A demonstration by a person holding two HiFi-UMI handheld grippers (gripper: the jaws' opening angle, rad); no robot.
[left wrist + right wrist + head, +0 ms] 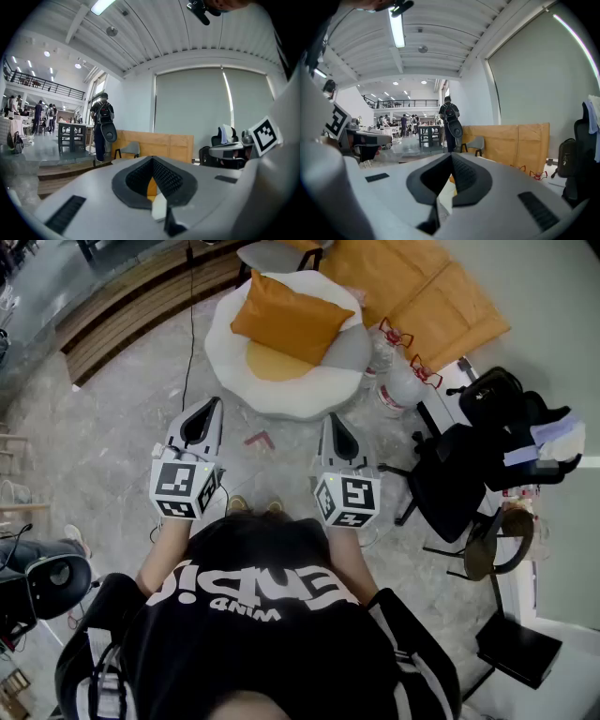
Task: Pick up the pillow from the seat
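An orange pillow (291,320) leans on a round white seat (281,399) with a yellow middle, on the floor ahead of me. Both grippers hang short of the seat's near rim, pointing toward it. My left gripper (214,403) is shut with nothing between its jaws. My right gripper (331,417) is shut and empty as well. In the left gripper view the closed left gripper (152,160) shows a sliver of the pillow (150,186) through its gap. In the right gripper view, the right gripper (451,157) is shut too.
Black office chairs (455,479) crowd the right side, with plastic bottles (398,385) and wooden boards (422,287) beyond them. A wooden step (131,306) runs along the far left. A small pink piece (260,439) lies on the floor between the grippers. A person with a backpack (102,124) stands far off.
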